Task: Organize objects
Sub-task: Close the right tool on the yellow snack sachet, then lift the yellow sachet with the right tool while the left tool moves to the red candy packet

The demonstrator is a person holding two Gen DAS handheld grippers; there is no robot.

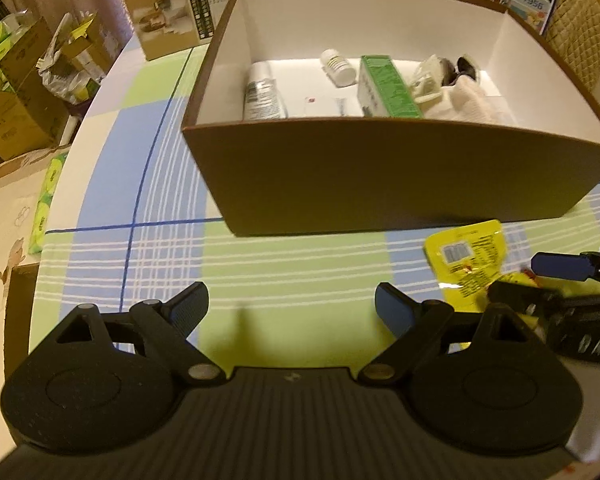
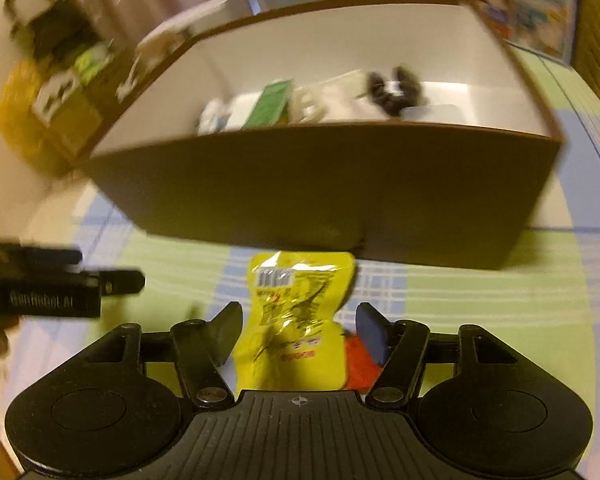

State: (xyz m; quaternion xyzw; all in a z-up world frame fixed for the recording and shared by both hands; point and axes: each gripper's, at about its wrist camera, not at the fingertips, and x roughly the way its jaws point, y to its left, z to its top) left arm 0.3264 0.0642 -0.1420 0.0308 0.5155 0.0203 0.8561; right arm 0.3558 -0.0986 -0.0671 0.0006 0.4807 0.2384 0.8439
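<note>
A yellow snack packet [image 2: 296,320] lies between the spread fingers of the right gripper [image 2: 298,330], ungripped, just short of the brown box [image 2: 320,184] ahead. The left gripper [image 1: 292,312] hovers alongside, jaws wide and empty, over the checked tablecloth [image 1: 160,248].

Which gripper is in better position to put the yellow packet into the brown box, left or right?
Right. The yellow packet already lies between the open right gripper fingers, just before the brown box. The left gripper is open over bare tablecloth.
</note>
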